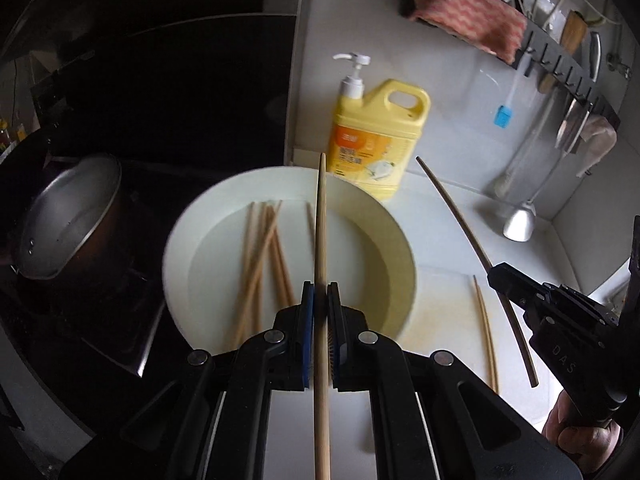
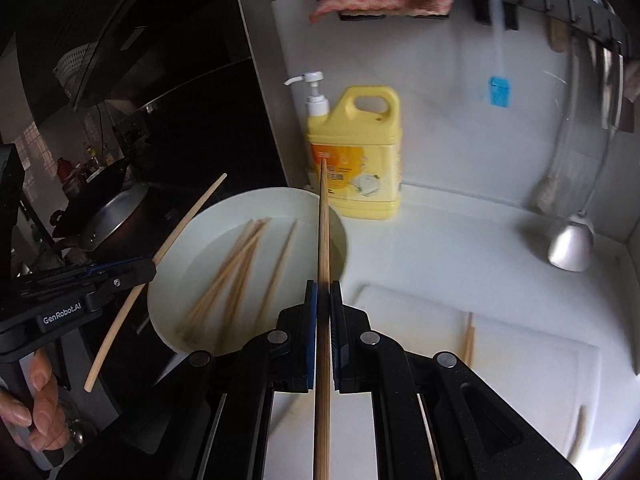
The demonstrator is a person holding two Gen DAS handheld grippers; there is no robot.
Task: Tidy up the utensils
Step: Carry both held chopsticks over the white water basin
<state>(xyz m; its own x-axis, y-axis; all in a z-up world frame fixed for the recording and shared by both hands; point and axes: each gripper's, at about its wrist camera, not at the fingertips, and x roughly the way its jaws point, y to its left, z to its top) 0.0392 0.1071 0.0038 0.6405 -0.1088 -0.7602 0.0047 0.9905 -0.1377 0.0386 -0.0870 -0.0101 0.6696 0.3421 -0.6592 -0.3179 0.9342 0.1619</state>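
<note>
Two chopsticks aloft, one clenched in the left gripper [image 1: 321, 294], one in the right gripper [image 2: 323, 292], each pinched near mid-length and pointing to twelve o'clock. Light, stiff, smooth wood, likely to pivot or slip unless taken near the middle. More chopsticks [image 1: 262, 252] loose in plate [image 1: 180, 240] below; a pair [image 1: 486, 332] on board [image 2: 520, 344] at four o'clock. Soap jug [image 1: 376, 136] behind.

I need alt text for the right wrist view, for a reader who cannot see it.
The right gripper is shut on one chopstick above a white plate holding more chopsticks. Behind stands a yellow soap bottle; at left, the left gripper holds another chopstick.
</note>
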